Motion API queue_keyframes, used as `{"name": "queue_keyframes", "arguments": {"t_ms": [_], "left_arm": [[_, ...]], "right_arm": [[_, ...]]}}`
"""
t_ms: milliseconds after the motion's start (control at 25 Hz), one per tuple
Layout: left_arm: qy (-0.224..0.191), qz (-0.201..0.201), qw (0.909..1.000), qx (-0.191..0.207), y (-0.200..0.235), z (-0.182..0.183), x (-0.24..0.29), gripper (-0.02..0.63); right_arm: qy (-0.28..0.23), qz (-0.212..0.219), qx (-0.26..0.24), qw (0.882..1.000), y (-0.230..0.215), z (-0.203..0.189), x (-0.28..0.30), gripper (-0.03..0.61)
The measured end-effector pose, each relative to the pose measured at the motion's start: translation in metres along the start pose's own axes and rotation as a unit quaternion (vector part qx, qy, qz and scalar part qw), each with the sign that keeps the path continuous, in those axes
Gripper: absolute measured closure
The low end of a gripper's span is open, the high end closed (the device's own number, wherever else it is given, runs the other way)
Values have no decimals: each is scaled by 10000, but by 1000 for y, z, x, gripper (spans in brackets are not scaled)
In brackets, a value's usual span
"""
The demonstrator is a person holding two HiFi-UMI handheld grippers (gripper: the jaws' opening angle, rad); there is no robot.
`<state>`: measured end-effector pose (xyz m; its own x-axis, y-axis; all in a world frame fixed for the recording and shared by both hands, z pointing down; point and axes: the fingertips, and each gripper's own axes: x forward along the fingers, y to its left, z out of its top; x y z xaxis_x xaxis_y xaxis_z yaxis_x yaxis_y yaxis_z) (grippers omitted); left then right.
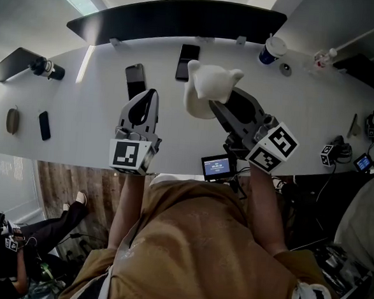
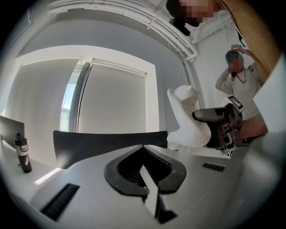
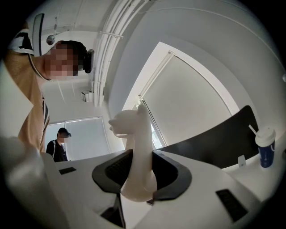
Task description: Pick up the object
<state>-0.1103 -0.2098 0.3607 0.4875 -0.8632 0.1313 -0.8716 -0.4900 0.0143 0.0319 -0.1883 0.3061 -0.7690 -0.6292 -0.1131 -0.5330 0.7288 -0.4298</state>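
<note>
Head view: smooth white figurine (image 1: 206, 84) tight between right tongs (image 1: 212, 105); left tongs (image 1: 151, 96) closed, empty.

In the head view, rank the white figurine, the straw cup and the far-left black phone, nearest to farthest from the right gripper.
1. white figurine, clamped in the right gripper's jaws.
2. straw cup, back right.
3. far-left black phone, far over on the left side.

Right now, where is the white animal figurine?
The white animal figurine is clamped in the right gripper at the head view's centre, over the white table, right of the left gripper and near a black phone.
</note>
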Motion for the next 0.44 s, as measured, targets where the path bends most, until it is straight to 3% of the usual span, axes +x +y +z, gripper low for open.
{"name": "queue_keyframes", "arguments": {"t_ms": [440], "left_arm": [[21,-70,10000,50,3,0,-2,606]], "right_arm": [[80,-126,89,9998,-5,-4,0,433]]}}
